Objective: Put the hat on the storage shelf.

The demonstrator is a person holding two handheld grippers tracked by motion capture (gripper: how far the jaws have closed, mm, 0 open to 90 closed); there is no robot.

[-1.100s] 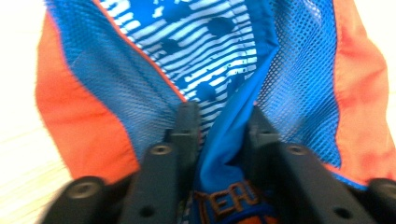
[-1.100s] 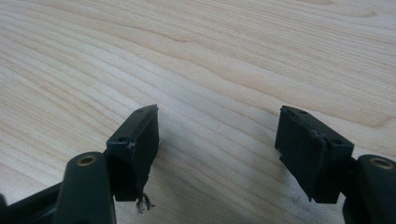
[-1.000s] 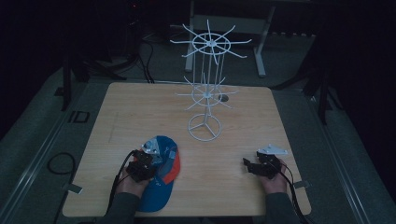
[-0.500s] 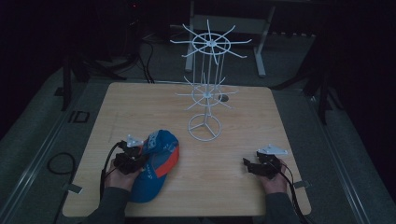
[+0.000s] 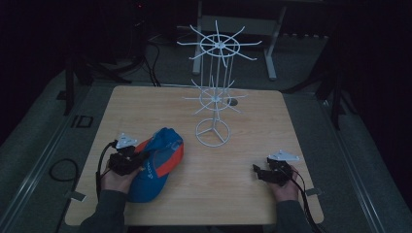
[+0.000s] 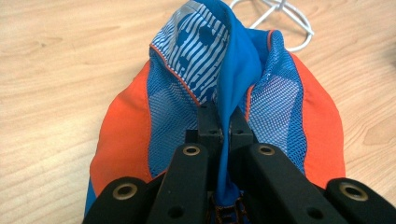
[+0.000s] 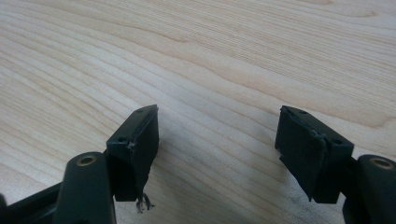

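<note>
A light wooden table (image 5: 252, 145) takes up the middle of the high view, with dark floor around it. Toward its far side stands a white wire rack (image 5: 214, 92), a thin post on a ring base with two tiers of spokes fanning out. Nearer the person, at the left, lies a blue and orange cap (image 5: 158, 162), its far end close to the rack's base but apart from it. The left gripper (image 5: 138, 160) is at the cap's near-left side, held in a hand (image 5: 116, 179) that comes up from the bottom edge. From above, the grip itself is too dark to read; the left gripper view shows it plainly: the two black jaws are pressed together on a fold of the cap's blue cloth (image 6: 229, 140), which rises between them, with mesh panels and a striped lining spread beyond. The right gripper (image 5: 256, 172) sits low over the bare wood at the near right, well apart from the cap. In the right gripper view its jaws stand wide apart over the wood grain, with a frayed thread (image 7: 144, 203) hanging from one pad.
</note>
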